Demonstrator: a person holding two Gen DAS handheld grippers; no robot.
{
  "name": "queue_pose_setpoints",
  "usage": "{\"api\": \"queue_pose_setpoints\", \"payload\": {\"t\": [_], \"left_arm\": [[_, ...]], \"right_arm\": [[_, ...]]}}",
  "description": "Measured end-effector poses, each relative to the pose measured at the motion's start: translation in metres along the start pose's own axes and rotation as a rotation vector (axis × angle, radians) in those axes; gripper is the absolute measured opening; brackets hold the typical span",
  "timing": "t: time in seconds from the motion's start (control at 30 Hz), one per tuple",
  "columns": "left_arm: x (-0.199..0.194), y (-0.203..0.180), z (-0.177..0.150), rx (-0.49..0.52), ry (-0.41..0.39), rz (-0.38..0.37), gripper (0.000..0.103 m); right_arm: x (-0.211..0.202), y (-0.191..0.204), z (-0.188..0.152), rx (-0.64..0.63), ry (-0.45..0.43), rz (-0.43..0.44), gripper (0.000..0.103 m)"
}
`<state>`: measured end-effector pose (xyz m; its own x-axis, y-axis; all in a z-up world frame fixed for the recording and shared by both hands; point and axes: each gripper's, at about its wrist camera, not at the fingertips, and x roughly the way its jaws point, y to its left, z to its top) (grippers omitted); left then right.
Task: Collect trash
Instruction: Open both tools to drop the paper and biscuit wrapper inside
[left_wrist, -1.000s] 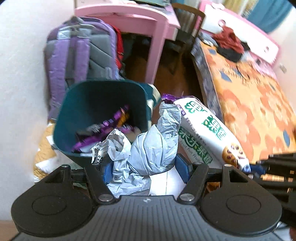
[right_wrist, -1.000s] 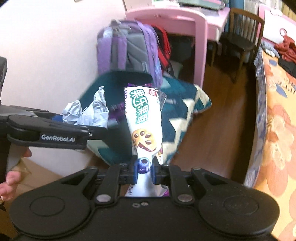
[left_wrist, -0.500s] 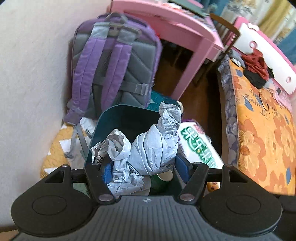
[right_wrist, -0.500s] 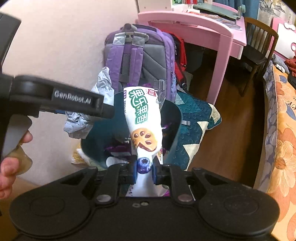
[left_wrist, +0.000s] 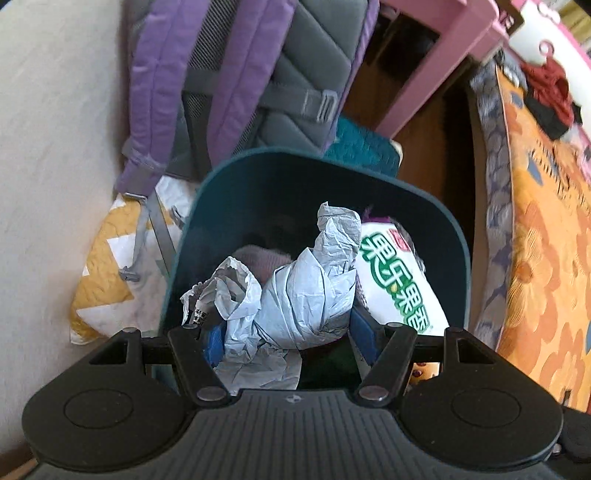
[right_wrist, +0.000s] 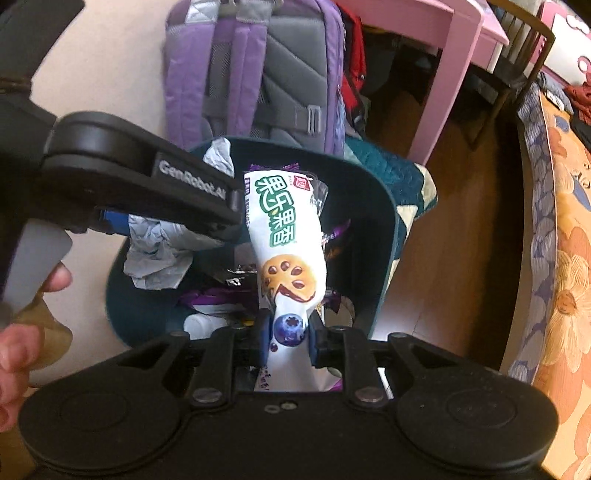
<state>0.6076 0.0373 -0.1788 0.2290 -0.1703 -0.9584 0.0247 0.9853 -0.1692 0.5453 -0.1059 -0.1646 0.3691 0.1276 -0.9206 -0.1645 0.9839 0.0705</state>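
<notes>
Both tools hung over the teal bin (left_wrist: 458, 236) for dropping: left tool (left_wrist: 284, 332) clamped on crumpled paper (left_wrist: 295, 295), right tool (right_wrist: 287, 332) opening around the snack packet (right_wrist: 284, 236).

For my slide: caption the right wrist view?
Right hand-held gripper, jaws opening, holds a biscuit wrapper over the teal bin.

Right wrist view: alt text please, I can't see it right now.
The right tongs, jaws opening, have a white snack packet between them above a dark teal bin of wrappers. The left tongs hold crumpled grey paper alongside.
</notes>
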Motion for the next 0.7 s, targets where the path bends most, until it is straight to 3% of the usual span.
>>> {"api": "queue_pose_setpoints", "payload": {"t": [0.23, 0.43, 0.7], "left_arm": [[0.025, -0.006, -0.007, 0.028, 0.059, 0.02, 0.067], [0.035, -0.004, -0.013, 0.034, 0.083, 0.03, 0.068], [0.026, -0.01, -0.02, 0.08, 0.058, 0.042, 0.075]], "right_arm": [[0.014, 0.004, -0.002, -0.006, 0.024, -0.019, 0.026], [0.009, 0.006, -0.005, -0.016, 0.009, -0.029, 0.044], [-0.002, 0.012, -0.01, -0.072, -0.013, -0.036, 0.051]]}}
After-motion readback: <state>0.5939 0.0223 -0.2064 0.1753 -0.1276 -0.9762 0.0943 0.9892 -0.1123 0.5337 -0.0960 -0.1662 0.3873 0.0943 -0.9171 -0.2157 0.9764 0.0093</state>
